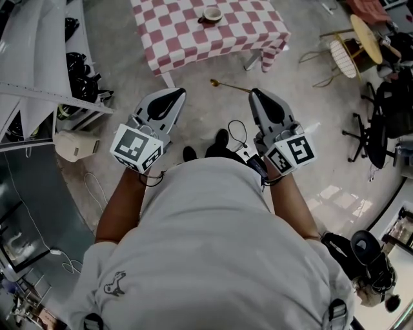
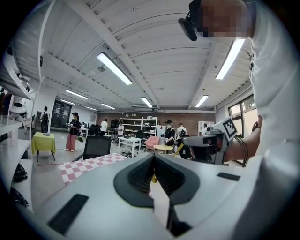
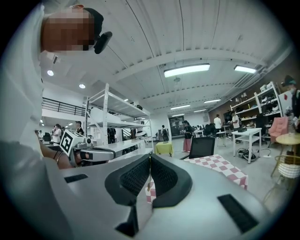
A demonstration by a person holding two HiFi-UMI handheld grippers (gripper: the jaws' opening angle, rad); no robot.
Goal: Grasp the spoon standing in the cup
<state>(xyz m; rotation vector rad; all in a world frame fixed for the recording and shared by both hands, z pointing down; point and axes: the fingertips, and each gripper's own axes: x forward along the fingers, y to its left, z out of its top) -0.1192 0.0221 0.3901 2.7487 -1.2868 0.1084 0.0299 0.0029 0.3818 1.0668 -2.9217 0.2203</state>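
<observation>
Only the head view shows the small pale cup [image 1: 211, 13] on the red-and-white checked surface [image 1: 193, 38], well apart from both tools; its spoon is too small to tell. The gripper views show the left tool [image 2: 153, 158] and right tool [image 3: 150, 156] with jaws pressed together, empty.

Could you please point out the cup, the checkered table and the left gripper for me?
cup [image 1: 211, 13]: head view, on its top opening.
checkered table [image 1: 187, 35]: head view, on bare cloth.
left gripper [image 1: 176, 95]: head view, at its closed jaw tips.
</observation>
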